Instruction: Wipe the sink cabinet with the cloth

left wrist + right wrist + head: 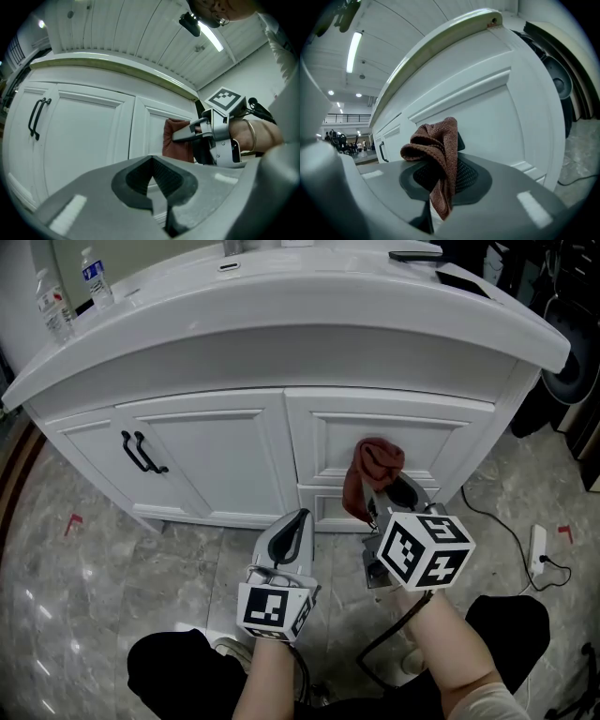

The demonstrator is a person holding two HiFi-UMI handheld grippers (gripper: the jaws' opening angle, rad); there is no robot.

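1. The right gripper (440,180) has its fingers pinched narrow on the cloth (436,145). A bunched wad stands up just beyond the fingertips and a short tail hangs down between the ribbed pads. Gripping it by a fold probably keeps fabric, not hard plastic, as the part that meets the paint.
2. Straight ahead of those fingertips is the right-hand door panel of the sink cabinet (225,451). The wad sits right at the panel, but no view settles whether it is pressing on it.
3. The left gripper (296,521) has its fingers closed together on nothing. It points at the cabinet's lower front, just left of the right gripper, and looks parked aside because wiping needs only one hand.
4. The cloth is rust-brown with a coarse knitted weave, soft and limp, and it droops wherever the fingers do not support it.
5. The cabinet is smooth white-painted wood. It has a gently curved front and recessed panels framed by mouldings, and those grooves will likely need the wad pushed into them.
6. Two slim black handles (142,454) sit well to the left of the left fingers.
7. Above both sets of fingers a glossy white bench (281,310) overhangs the doors, with clear plastic bottles (97,277) standing at its far left.
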